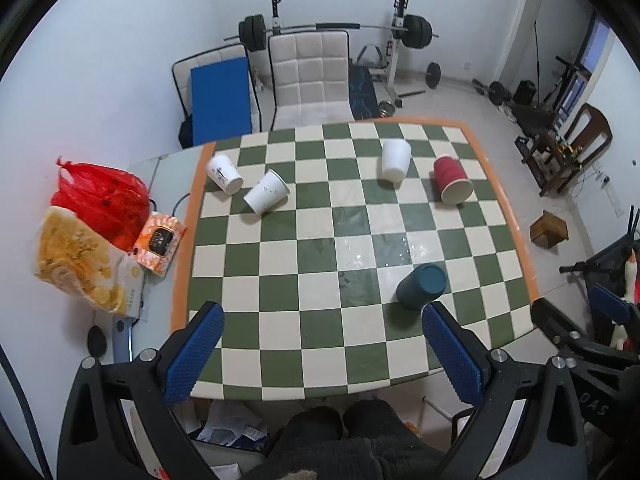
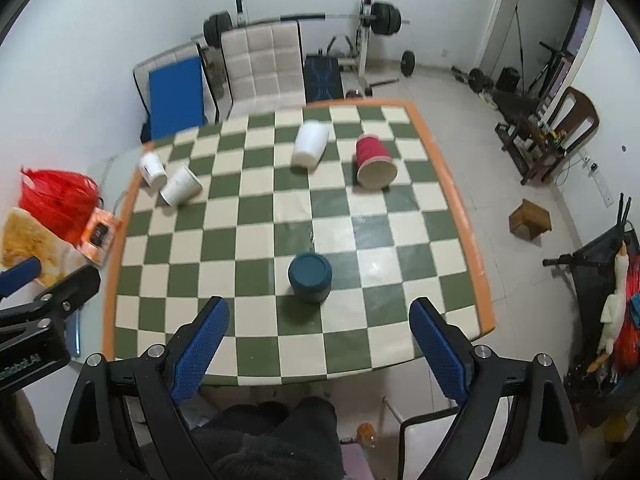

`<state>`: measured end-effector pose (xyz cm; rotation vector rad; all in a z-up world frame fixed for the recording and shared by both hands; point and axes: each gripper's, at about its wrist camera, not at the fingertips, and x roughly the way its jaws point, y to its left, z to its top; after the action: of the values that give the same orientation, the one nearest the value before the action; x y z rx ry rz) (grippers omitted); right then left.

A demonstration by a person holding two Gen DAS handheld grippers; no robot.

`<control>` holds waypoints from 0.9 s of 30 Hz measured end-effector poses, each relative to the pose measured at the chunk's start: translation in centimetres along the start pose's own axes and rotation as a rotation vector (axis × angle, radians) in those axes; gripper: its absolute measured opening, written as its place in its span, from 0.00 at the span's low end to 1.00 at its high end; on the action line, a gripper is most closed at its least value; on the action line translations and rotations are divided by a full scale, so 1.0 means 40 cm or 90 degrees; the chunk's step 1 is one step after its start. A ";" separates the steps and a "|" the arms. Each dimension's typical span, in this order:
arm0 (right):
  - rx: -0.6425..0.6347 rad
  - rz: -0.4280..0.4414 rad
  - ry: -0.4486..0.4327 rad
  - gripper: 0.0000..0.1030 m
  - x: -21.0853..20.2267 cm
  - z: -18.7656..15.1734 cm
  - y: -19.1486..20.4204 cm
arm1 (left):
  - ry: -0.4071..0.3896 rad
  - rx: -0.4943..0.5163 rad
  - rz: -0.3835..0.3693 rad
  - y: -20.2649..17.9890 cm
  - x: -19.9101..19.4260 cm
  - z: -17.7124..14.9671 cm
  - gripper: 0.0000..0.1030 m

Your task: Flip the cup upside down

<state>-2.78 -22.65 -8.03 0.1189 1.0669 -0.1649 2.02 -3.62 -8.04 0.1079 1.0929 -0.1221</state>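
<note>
A dark teal cup (image 1: 421,285) stands upside down on the checkered table (image 1: 280,264), near the front right; it also shows in the right wrist view (image 2: 310,276). A red cup (image 1: 452,179) (image 2: 375,163) lies on its side at the far right. A plain white cup (image 1: 395,159) (image 2: 310,144) lies tipped beside it. Two printed white cups (image 1: 224,173) (image 1: 267,191) lie on their sides at the far left. My left gripper (image 1: 322,322) is open and empty above the front edge. My right gripper (image 2: 319,316) is open and empty, just behind the teal cup.
A red bag (image 1: 100,200), a snack bag (image 1: 80,264) and an orange box (image 1: 159,240) sit left of the table. A padded chair (image 1: 308,76) and a barbell rack (image 1: 396,28) stand beyond it. A wooden box (image 1: 549,229) is on the floor at right.
</note>
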 end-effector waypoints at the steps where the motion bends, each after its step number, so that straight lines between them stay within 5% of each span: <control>1: 0.002 -0.001 -0.009 0.91 -0.035 0.004 -0.007 | -0.002 -0.003 0.000 -0.002 -0.016 0.000 0.99; 12: -0.012 0.007 -0.039 0.91 -0.193 0.020 -0.054 | -0.010 -0.023 0.011 -0.039 -0.120 -0.022 0.99; 27: -0.028 0.022 -0.006 0.91 -0.163 0.026 -0.103 | 0.006 -0.053 0.008 -0.076 -0.135 -0.044 0.99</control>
<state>-5.75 -26.38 -1.86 0.0958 1.0571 -0.1106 -2.45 -6.13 -4.11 0.0404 1.1055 -0.0645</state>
